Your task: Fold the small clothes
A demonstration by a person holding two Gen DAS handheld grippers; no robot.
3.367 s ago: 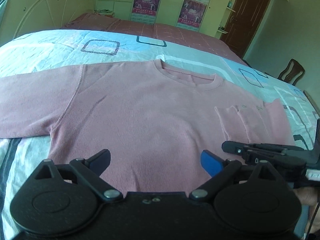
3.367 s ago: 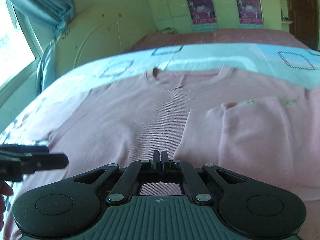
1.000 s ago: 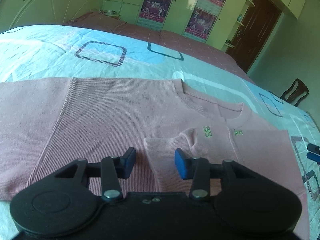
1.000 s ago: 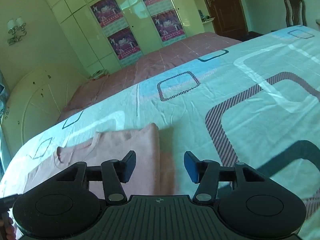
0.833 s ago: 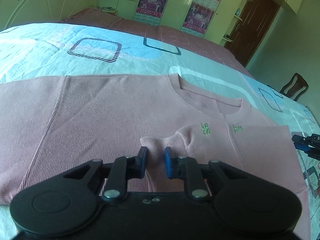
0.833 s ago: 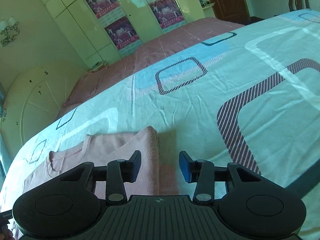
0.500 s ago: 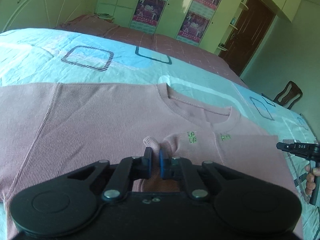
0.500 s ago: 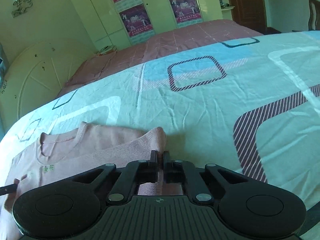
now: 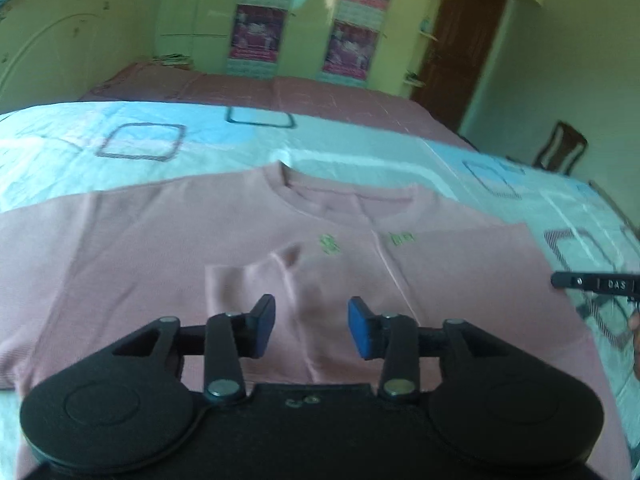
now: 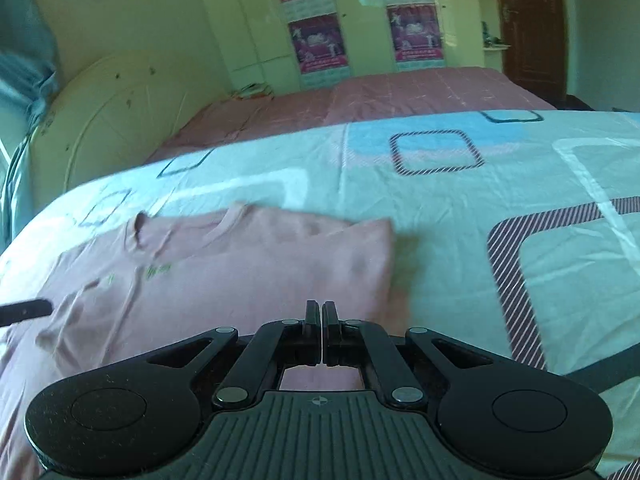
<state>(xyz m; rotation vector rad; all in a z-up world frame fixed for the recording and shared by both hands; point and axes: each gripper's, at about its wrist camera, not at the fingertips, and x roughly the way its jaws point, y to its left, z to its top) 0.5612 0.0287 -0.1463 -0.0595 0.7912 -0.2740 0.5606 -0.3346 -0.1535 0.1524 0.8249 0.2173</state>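
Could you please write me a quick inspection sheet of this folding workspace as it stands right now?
Surface: bed sheet, pale with square prints, lightly creased.
Job's things: pink sweater lying flat, one sleeve folded across the chest.
Clutter: nothing seen.
Grippers: left gripper with jaws opening, nothing between them, over the sweater; right gripper shut, whether on fabric cannot be told.
Cables: nothing seen.
Surroundings: second bed, wardrobe posters, brown door, wooden chair.
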